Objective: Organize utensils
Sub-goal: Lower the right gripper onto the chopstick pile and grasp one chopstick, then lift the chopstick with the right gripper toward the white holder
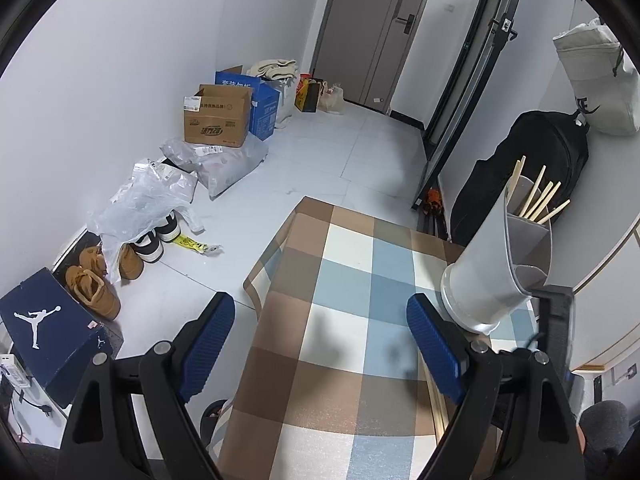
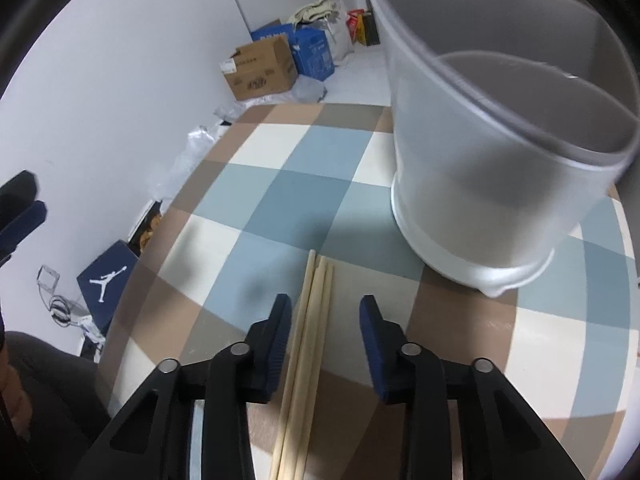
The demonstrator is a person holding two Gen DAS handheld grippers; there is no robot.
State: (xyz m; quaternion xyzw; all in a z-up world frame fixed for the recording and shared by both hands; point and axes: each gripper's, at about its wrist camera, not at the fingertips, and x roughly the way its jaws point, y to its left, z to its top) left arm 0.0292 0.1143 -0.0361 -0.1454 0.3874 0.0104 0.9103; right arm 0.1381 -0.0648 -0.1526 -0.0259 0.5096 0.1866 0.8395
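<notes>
My right gripper (image 2: 325,332) sits spread around three pale wooden chopsticks (image 2: 310,344) lying on the checked tablecloth (image 2: 256,184), likely to grab them for the grey plastic utensil holder (image 2: 492,184) nearby; left gripper (image 1: 320,344) hangs wide, empty.

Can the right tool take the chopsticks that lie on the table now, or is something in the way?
Probably yes. The right tool is open, with the loose chopsticks lying on the checked cloth between its pads. The grey holder stands farther ahead and to the right, clear of the path.
</notes>
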